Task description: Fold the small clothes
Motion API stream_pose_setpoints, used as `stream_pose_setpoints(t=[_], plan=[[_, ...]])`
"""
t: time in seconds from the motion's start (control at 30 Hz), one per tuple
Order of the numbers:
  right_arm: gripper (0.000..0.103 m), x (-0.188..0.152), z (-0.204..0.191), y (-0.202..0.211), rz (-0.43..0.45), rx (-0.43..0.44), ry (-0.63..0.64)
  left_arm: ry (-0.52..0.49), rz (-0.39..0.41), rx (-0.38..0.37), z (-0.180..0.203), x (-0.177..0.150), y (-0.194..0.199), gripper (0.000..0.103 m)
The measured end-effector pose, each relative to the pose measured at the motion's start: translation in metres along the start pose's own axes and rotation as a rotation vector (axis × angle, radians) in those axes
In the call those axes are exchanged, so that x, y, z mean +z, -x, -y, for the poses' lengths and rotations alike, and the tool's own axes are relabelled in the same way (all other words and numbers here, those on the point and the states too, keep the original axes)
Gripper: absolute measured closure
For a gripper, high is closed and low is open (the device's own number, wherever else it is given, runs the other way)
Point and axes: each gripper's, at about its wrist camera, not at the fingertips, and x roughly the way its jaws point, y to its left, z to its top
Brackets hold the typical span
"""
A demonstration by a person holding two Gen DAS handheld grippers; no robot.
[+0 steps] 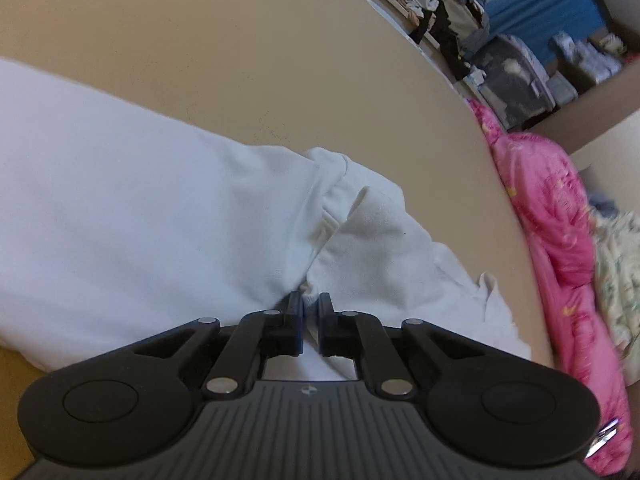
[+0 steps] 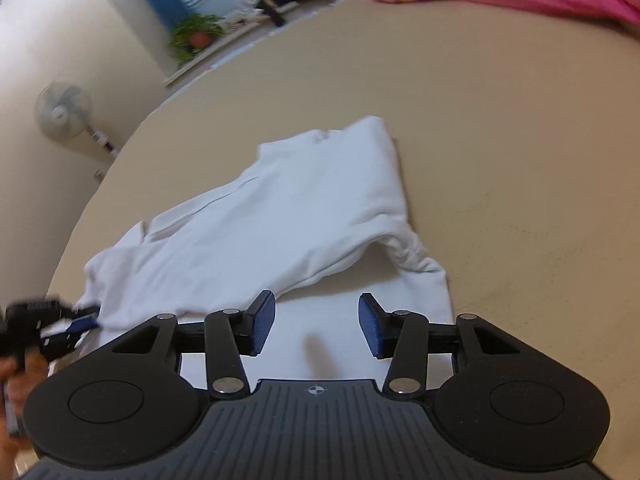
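No words or brand names can be read anywhere; the only mark is a small round cross sign on each tool body, and a striped sticker on the left tool (image 2: 86, 320) is too blurry to read. A white shirt (image 2: 280, 216) lies on the tan bench (image 2: 500, 140), partly folded, with one side lifted in a loose hump. In the left wrist view the left tool (image 1: 311, 306) is clenched on a pinch of the white shirt (image 1: 140, 220) where a sleeve meets the body. The right tool (image 2: 317, 312) is released, its blue pads wide apart above the near part of the shirt and holding nothing. Only the left view shows a heap of clothes (image 1: 448, 16) far off and the pink blanket (image 1: 552, 220) running down the bench edge. Only the right view shows a fan (image 2: 62, 110), a potted plant (image 2: 196, 34) and a hand (image 2: 16, 384) gripping the left tool.
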Motion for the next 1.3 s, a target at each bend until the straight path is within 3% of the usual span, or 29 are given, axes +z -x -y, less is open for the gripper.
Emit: stream_pose_setpoints(t=[0.13,0.23,0.27,0.33,0.37,0.47,0.5,0.53,0.6,0.67,0.7,0.8,0.87,0.97,1.03,1.07,1.17,1.23,1.3], plan=[[0.054,0.004,0.006,-0.01,0.005,-0.021,-0.053,-0.024,0.091,-0.003,0.022,0.0,0.056,0.097],[0.054,0.008,0.01,-0.014,0.025,-0.021,-0.094,-0.114,0.158,0.105,0.036,-0.009,0.1,0.096],[0.054,0.009,0.012,-0.014,0.031,-0.016,-0.108,-0.128,0.143,0.158,0.036,-0.011,0.101,0.094],[0.054,0.011,0.015,-0.016,0.027,-0.011,-0.128,-0.106,0.03,0.271,0.029,-0.013,0.096,0.091],[0.055,0.01,0.016,-0.017,0.024,-0.023,-0.134,-0.098,0.012,0.273,0.026,-0.014,0.102,0.091],[0.069,0.009,0.026,-0.017,0.019,-0.039,-0.188,-0.138,0.08,0.282,0.031,-0.026,0.129,0.091],[0.085,0.009,0.029,-0.016,0.02,-0.044,-0.205,-0.148,0.09,0.264,0.031,-0.03,0.133,0.091],[0.092,0.009,0.032,-0.014,0.017,-0.045,-0.22,-0.153,0.097,0.229,0.03,-0.035,0.134,0.091],[0.094,0.008,0.037,-0.011,0.007,-0.036,-0.248,-0.168,0.118,0.173,0.026,-0.041,0.126,0.091],[0.098,0.007,0.041,-0.003,0.013,-0.077,-0.263,-0.182,0.134,0.186,0.02,-0.05,0.105,0.091],[0.098,0.005,0.043,0.003,0.025,-0.107,-0.282,-0.154,0.097,0.216,0.017,-0.045,0.093,0.091],[0.098,0.004,0.043,0.018,0.081,-0.16,-0.305,-0.154,0.074,0.173,0.016,-0.038,0.07,0.091],[0.095,0.005,0.032,0.033,0.147,-0.099,-0.25,-0.181,0.065,0.21,0.016,-0.04,0.059,0.091],[0.094,0.008,0.007,0.036,0.216,-0.005,-0.061,-0.149,0.012,0.228,0.006,-0.04,0.05,0.09],[0.078,0.008,0.002,0.021,0.182,0.035,-0.018,-0.126,0.018,0.221,0.002,-0.037,0.053,0.09],[0.076,0.008,0.004,0.011,0.143,0.02,-0.016,-0.106,0.026,0.21,0.0,-0.034,0.058,0.09],[0.078,0.004,0.02,-0.017,0.019,-0.111,-0.042,-0.064,0.084,0.211,-0.013,-0.024,0.086,0.089],[0.081,0.002,0.026,-0.015,0.026,-0.1,-0.066,-0.042,0.121,0.225,-0.023,-0.02,0.103,0.089],[0.079,0.0,0.017,-0.001,0.071,-0.131,-0.01,-0.016,0.137,0.23,-0.034,-0.017,0.112,0.089]])
